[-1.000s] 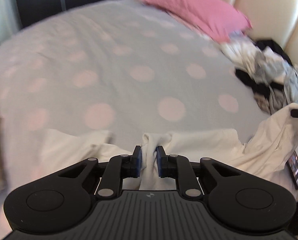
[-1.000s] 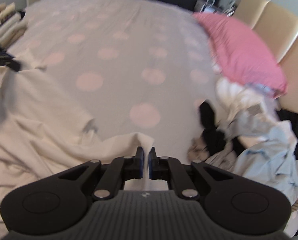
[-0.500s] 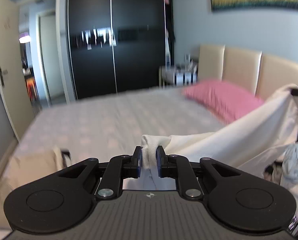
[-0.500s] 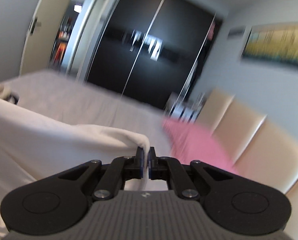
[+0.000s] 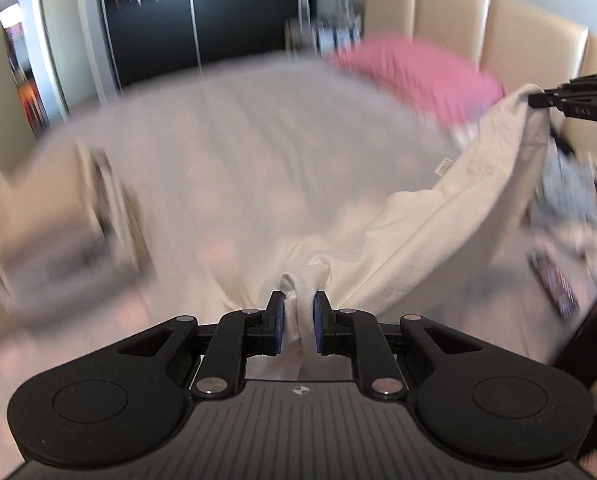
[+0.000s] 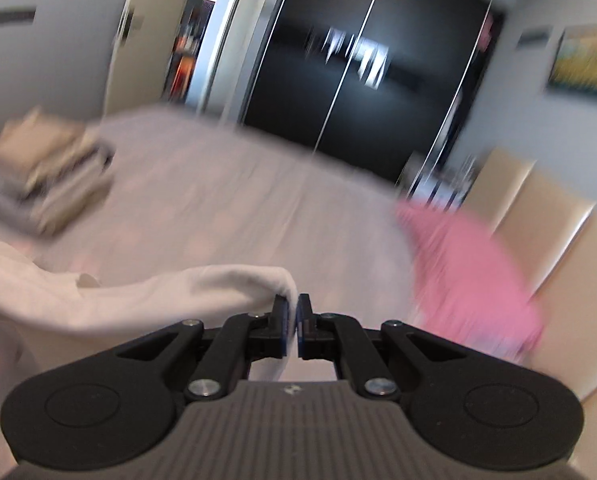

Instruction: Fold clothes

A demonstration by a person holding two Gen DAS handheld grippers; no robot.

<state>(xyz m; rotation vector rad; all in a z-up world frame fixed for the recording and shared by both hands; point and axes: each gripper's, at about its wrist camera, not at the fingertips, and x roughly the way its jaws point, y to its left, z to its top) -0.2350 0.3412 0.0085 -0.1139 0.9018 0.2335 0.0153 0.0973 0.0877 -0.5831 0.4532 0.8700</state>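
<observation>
Two grippers pinching one cream garment (image 5: 430, 240) in the air above the bed (image 5: 258, 152), left gripper (image 5: 298, 322) clamping bunched fabric, right gripper (image 6: 293, 326) closed on an edge, folded stack (image 6: 46, 172) and pink pillow (image 6: 466, 268) blurred, mattress middle bare.

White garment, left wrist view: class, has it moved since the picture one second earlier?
Yes. The white garment, then lying flat on the spotted bedspread, is now lifted off it, stretched between the left gripper and the right gripper.
</observation>
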